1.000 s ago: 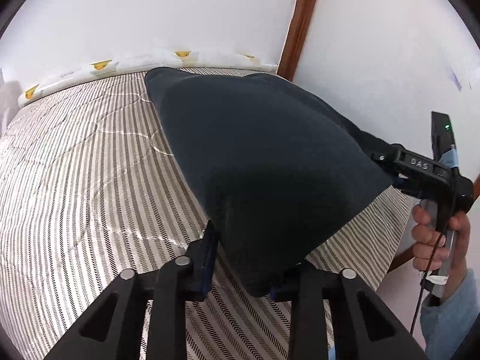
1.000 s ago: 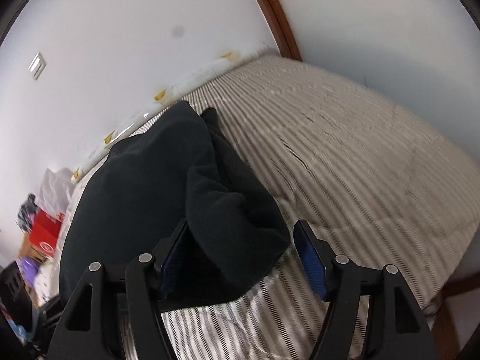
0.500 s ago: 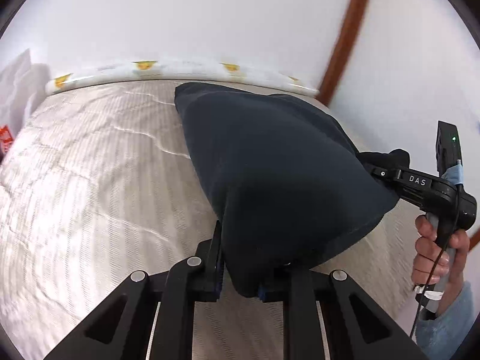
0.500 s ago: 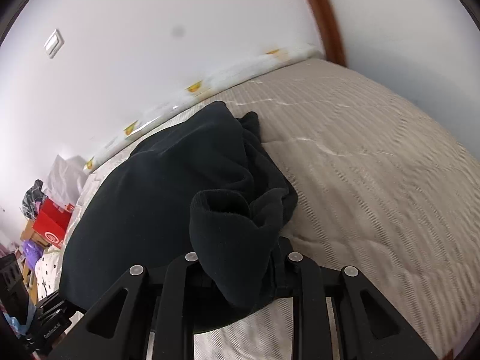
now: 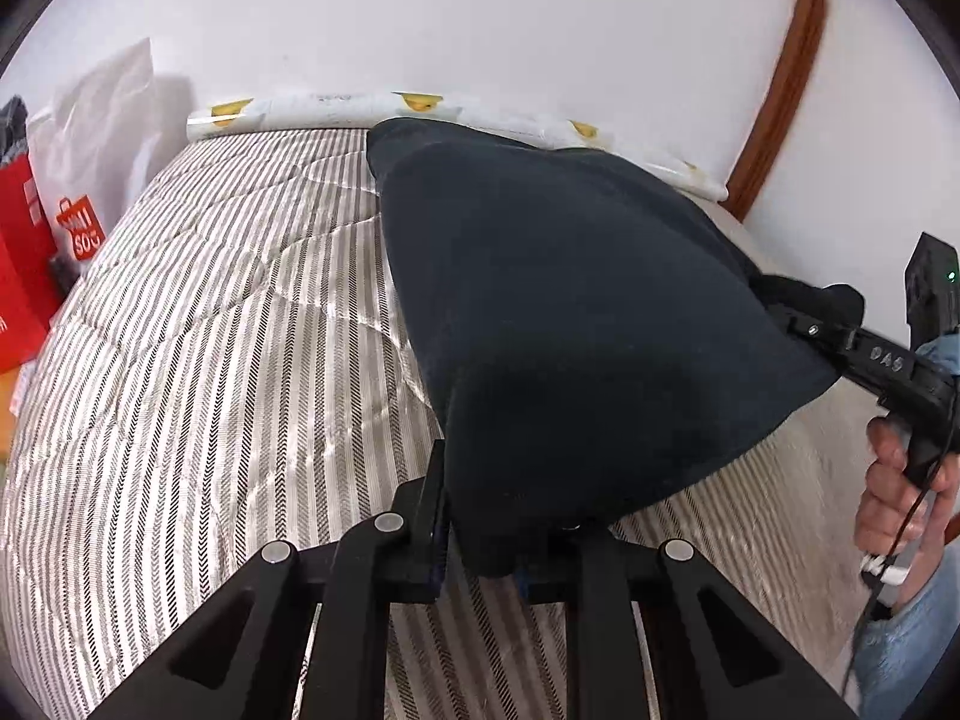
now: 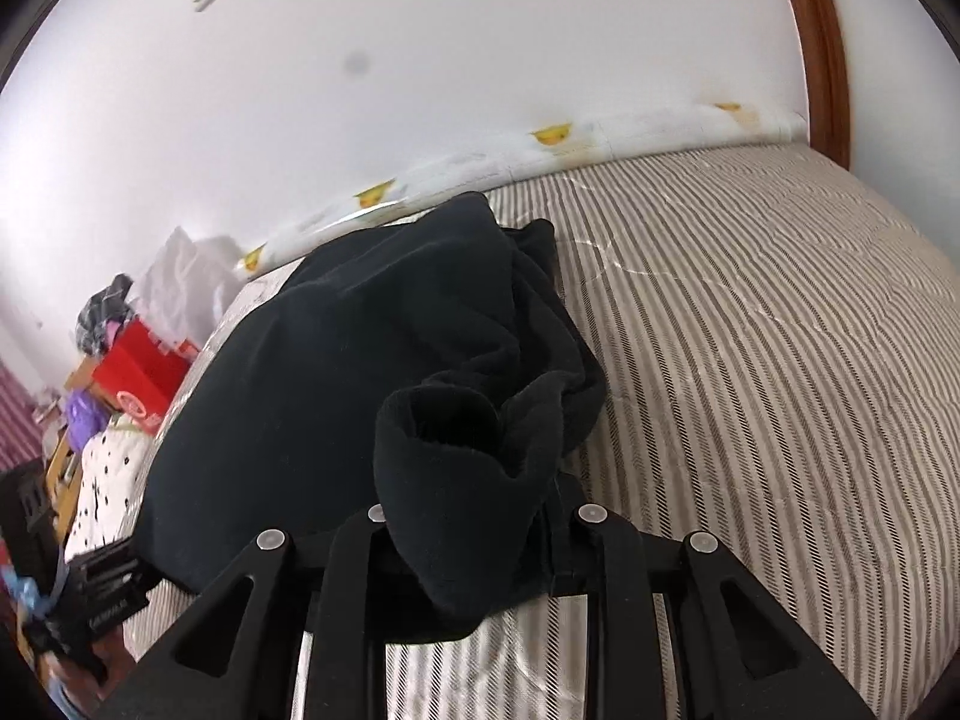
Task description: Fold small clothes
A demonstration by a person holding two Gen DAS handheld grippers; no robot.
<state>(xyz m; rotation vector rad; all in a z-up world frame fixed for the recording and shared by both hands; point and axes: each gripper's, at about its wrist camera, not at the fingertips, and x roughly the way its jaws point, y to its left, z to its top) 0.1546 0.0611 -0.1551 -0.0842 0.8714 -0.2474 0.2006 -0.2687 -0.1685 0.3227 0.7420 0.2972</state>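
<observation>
Left wrist view, L to R. Red bag (image 5: 18,276) and white bag (image 5: 102,138) far left of the left tongs (image 5: 480,546), beside the bed (image 5: 198,360). Left tongs: clamped on the near corner of the dark garment (image 5: 570,312), cloth pinched between the pads. Garment spreads ahead and right of them to the right tongs (image 5: 798,315), held by a hand (image 5: 900,492) at far right; their tips are buried in the opposite corner.

Right wrist view. Left tongs (image 6: 129,573) low at far left; garment (image 6: 360,360) bunches ahead of the right tongs (image 6: 480,534), which are gripping a thick cuff-like roll.

Change: a sec ago the right tongs stood wide around that roll; now both pairs hold, and the near edge has lifted off the bed, far edge still resting by the wall. Implication: prob. both corners secured, so garment is ready to be spread flat or carried over for a first fold; no fold made yet.
</observation>
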